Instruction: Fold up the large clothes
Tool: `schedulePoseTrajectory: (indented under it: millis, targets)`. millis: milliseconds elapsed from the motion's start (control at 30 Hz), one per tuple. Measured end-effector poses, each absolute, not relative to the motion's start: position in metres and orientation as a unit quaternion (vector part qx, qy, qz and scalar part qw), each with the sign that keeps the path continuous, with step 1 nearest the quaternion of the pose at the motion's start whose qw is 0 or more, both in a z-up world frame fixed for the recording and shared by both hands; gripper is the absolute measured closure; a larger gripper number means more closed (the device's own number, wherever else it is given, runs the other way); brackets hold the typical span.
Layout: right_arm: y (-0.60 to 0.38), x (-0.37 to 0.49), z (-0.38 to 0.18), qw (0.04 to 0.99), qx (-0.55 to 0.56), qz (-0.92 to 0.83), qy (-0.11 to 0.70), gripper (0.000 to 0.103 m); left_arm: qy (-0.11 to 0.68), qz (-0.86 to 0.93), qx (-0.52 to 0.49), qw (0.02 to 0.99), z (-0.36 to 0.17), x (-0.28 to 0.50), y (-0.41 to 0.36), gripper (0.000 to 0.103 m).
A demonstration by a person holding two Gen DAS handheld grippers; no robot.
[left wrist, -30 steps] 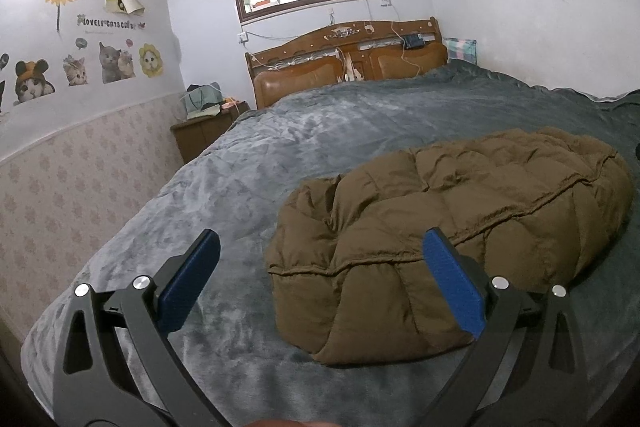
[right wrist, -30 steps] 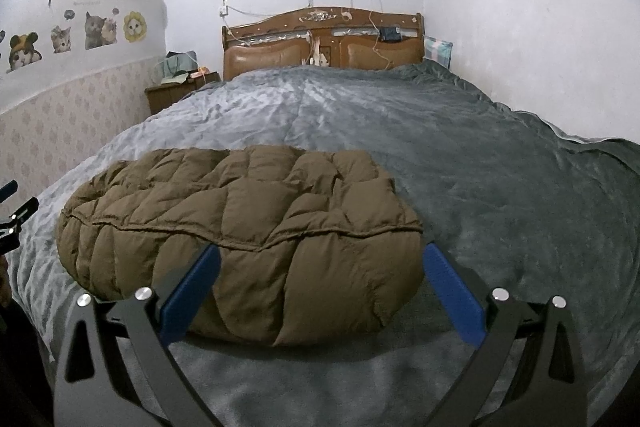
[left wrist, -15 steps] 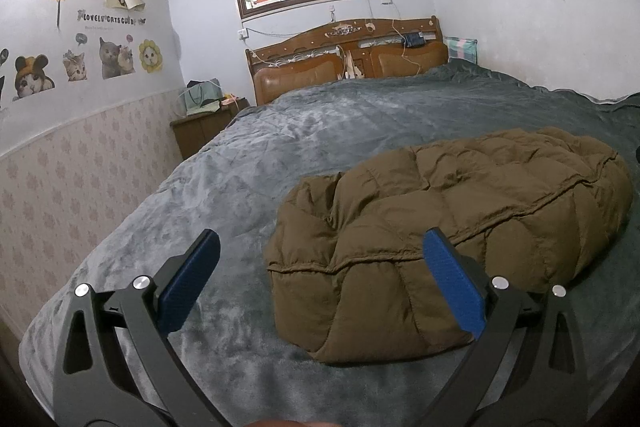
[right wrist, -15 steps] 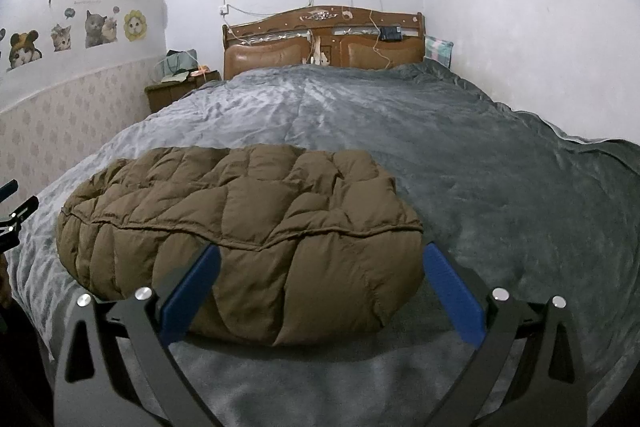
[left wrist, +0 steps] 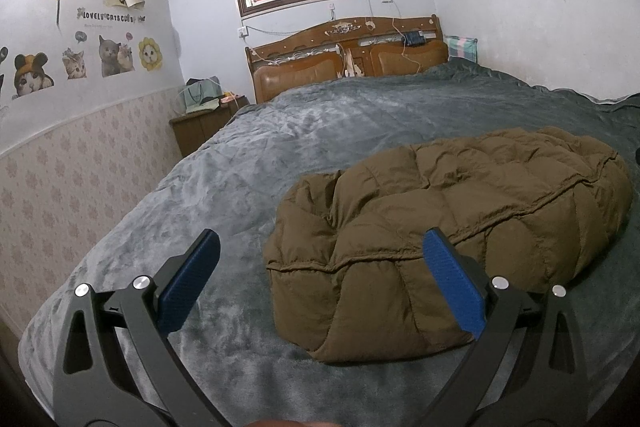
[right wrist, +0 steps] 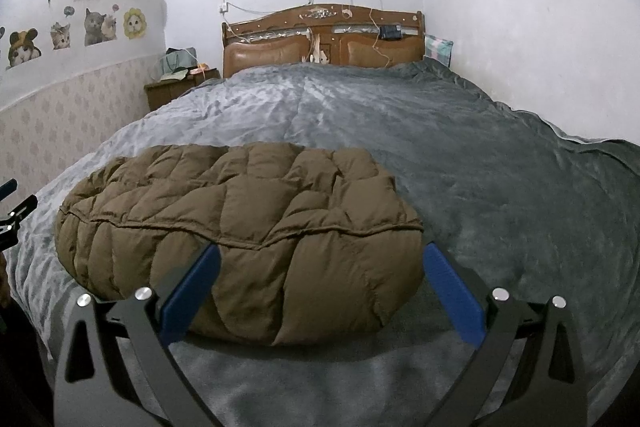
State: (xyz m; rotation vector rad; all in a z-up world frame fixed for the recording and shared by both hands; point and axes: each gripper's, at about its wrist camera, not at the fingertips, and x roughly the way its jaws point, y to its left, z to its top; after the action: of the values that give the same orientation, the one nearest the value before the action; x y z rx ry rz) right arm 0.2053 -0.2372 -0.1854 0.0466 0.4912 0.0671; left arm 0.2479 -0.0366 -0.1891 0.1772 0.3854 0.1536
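Note:
A brown quilted down jacket [left wrist: 452, 223] lies folded into a thick bundle on the grey bed cover [left wrist: 320, 131]. It also shows in the right wrist view [right wrist: 240, 227], just ahead of the fingers. My left gripper [left wrist: 320, 279] is open and empty, held above the bed near the jacket's left end. My right gripper [right wrist: 320, 287] is open and empty, held in front of the jacket's near edge. The left gripper's tips [right wrist: 12, 211] show at the left edge of the right wrist view.
A wooden headboard [right wrist: 324, 39] stands at the far end of the bed. A wooden nightstand [left wrist: 200, 127] with bags on it stands by the left wall. The grey cover [right wrist: 500, 187] spreads wide to the right of the jacket.

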Motion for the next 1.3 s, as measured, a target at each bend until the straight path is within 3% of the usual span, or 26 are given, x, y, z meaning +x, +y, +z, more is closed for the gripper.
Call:
schedulePoseTrajectory:
  millis: [1300]
  targets:
    - [-0.2395,0.2074,-0.1845,0.969,0.023,0.034,0.243,0.001,0.193,0.077,0.084,0.975,-0.1885,0.2467,-0.0385,0.003]
